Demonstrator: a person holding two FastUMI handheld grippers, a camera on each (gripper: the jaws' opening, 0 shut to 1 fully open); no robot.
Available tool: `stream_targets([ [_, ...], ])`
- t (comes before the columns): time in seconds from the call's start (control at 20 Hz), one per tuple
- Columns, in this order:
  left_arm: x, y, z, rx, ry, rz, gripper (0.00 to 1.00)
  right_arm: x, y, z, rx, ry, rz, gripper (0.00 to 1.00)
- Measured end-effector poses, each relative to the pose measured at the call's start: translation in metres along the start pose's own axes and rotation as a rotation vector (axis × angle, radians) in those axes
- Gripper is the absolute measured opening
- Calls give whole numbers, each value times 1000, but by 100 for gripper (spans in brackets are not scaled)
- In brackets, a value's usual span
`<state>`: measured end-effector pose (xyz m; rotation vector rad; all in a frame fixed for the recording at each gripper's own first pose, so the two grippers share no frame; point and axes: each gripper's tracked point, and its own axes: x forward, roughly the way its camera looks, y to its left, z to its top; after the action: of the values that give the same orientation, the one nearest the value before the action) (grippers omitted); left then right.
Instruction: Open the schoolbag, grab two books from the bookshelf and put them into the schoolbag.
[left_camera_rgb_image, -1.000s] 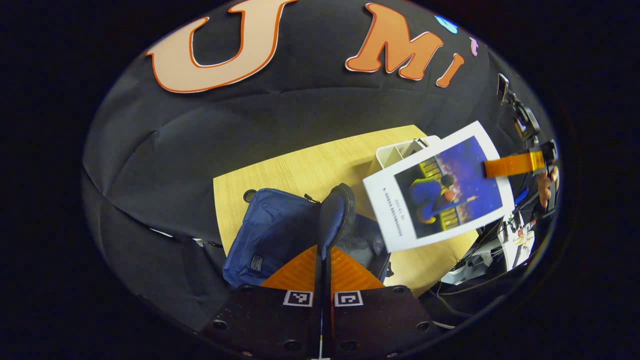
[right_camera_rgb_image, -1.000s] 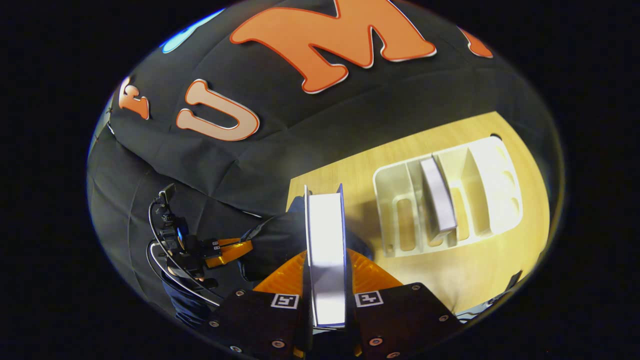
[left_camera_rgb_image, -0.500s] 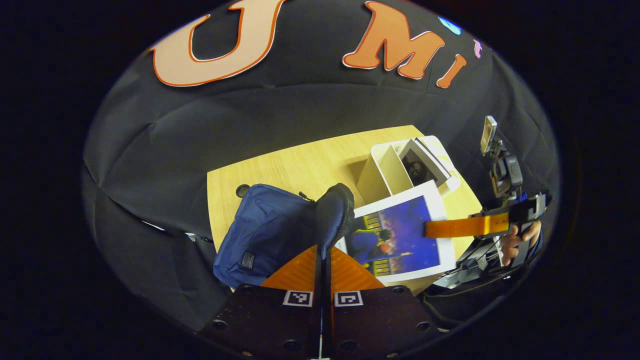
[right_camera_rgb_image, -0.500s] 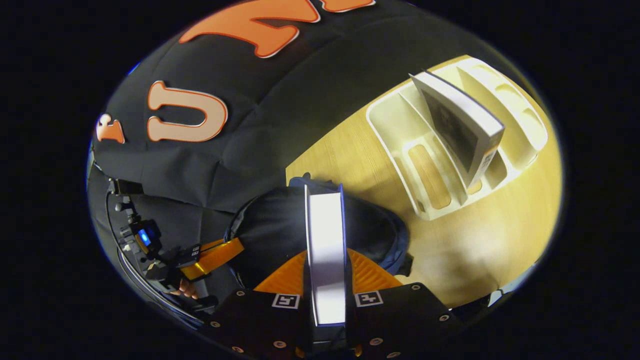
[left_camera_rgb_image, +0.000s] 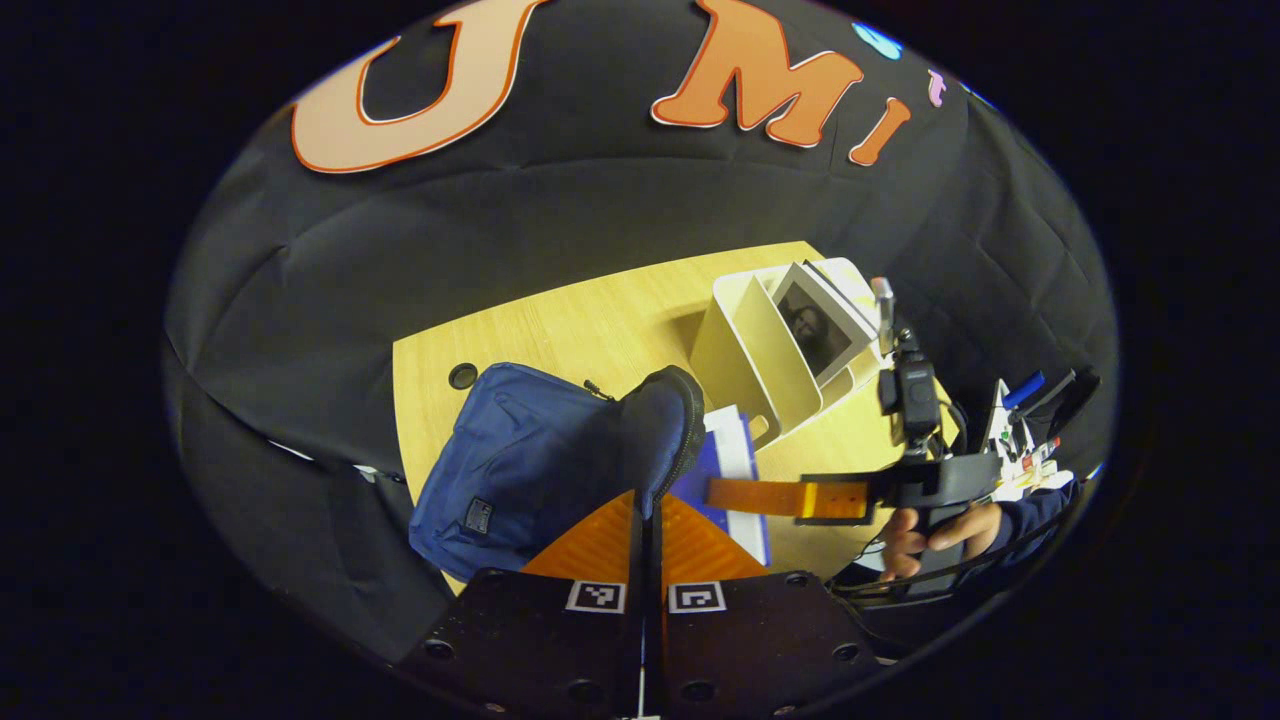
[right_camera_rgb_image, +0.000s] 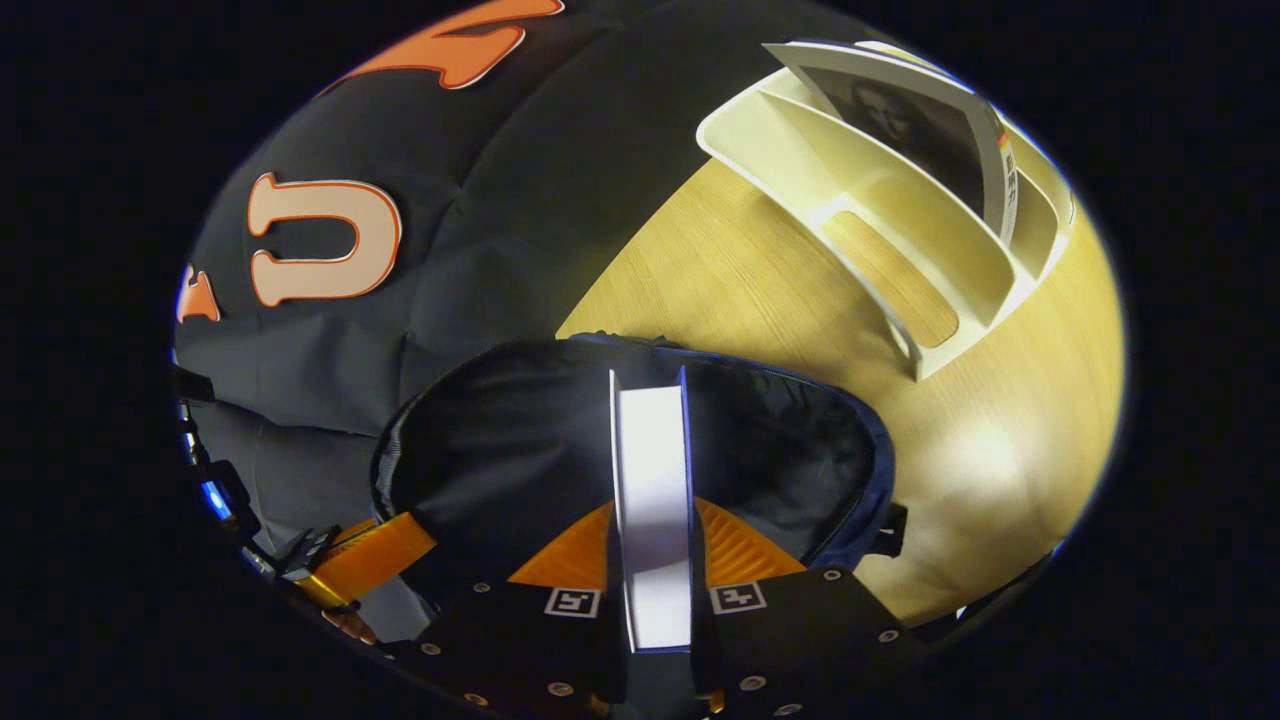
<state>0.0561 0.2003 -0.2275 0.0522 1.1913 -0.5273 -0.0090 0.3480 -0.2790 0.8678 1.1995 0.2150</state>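
first book going into the open schoolbag

the table (left_camera_rgb_image: 560, 320) carries the blue schoolbag (left_camera_rgb_image: 520, 460), its mouth (right_camera_rgb_image: 780, 440) gaping, and the white bookshelf (right_camera_rgb_image: 880, 200) just beside it with the second book (right_camera_rgb_image: 920, 110) leaning inside. the left gripper (left_camera_rgb_image: 648, 510) is clamped on the bag's flap (left_camera_rgb_image: 665, 430), lifting it. the right gripper (right_camera_rgb_image: 650, 560) grips the first book (right_camera_rgb_image: 650, 480) edge-on at the opening. a second ago that book hung high above the table; now it's down by the bag. next, likely, push deeper and release.
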Motion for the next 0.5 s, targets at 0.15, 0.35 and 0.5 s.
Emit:
stream_targets([
  [0.15, 2, -7, -9, 7, -1, -33, 2, 24, -3, -20, 0, 85, 24, 25],
  [0.35, 3, -15, -19, 34, -5, -58, 2, 44, 1, -20, -12, 65, 40, 27],
  [0.5, 8, -13, -21, 10, -3, -54, 2, 54, -1, -26, -14, 89, 5, 34],
])
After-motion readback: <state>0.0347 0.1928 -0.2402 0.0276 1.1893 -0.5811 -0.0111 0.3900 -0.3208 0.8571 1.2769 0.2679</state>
